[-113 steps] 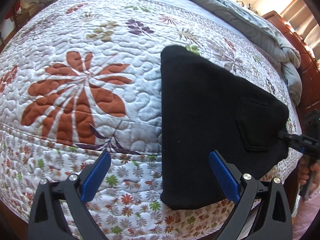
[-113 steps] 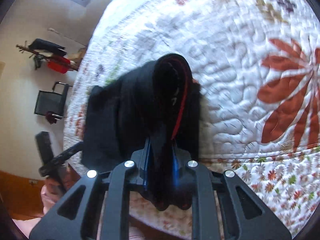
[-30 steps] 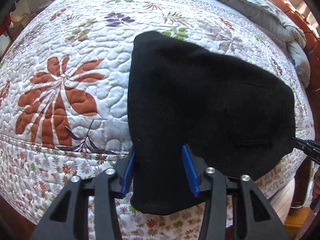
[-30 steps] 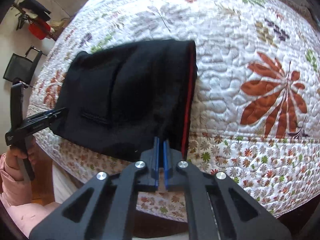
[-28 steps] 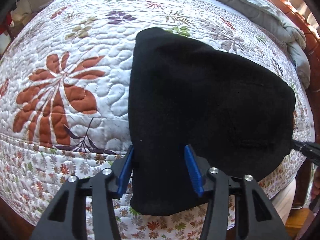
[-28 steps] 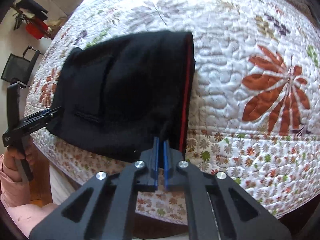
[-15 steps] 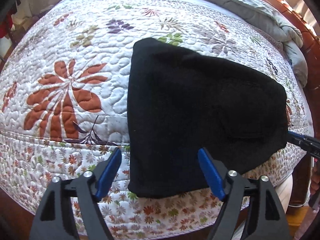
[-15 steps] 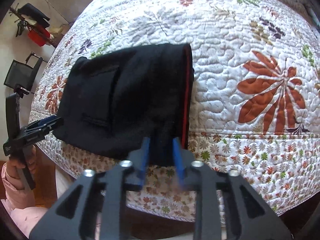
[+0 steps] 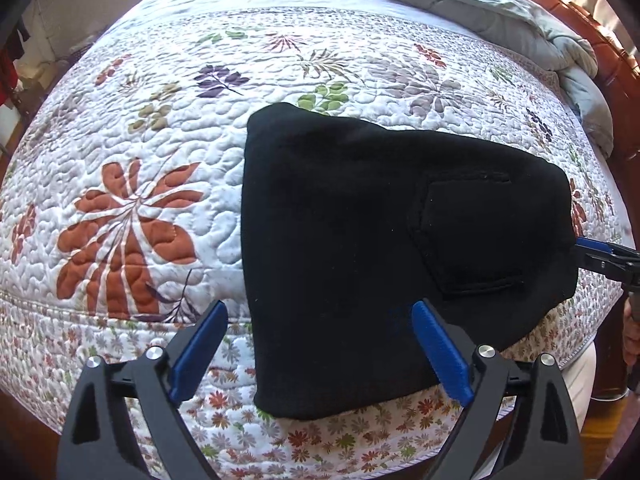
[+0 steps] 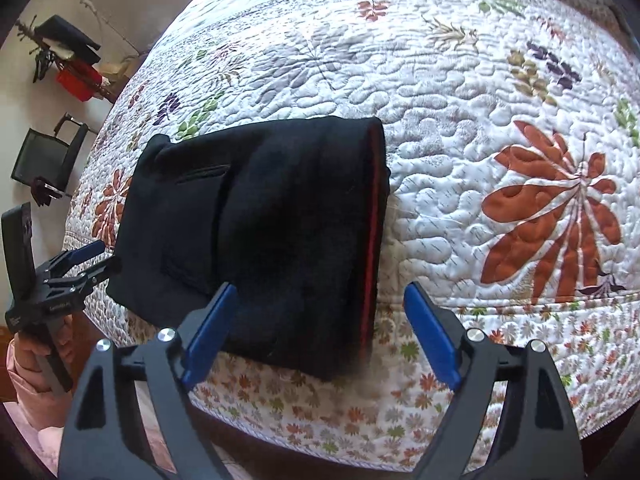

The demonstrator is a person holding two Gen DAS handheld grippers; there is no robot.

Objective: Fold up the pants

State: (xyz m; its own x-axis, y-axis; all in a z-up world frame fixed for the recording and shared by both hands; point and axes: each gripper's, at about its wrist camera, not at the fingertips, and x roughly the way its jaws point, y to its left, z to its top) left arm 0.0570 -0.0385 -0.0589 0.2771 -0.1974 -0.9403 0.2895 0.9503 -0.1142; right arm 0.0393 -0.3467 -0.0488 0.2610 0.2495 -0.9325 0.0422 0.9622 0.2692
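Left claw (image 9: 318,350) jaws wide apart, holding nothing; right claw (image 10: 320,334) likewise. Folded black pants (image 9: 380,248) lie flat at the bed's near edge on floral quilt (image 9: 160,128); grey blanket (image 9: 500,8) bunched beyond.

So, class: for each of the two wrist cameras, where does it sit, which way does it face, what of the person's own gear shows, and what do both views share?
Left wrist: sits on the left gripper, looking across the folded black pants; its open blue fingers show, the right gripper at far right.
Right wrist: sits on the right gripper, facing the pants' red-trimmed edge; the left gripper and hand show at left.
Shared: pants, floral quilt, each other's gripper.
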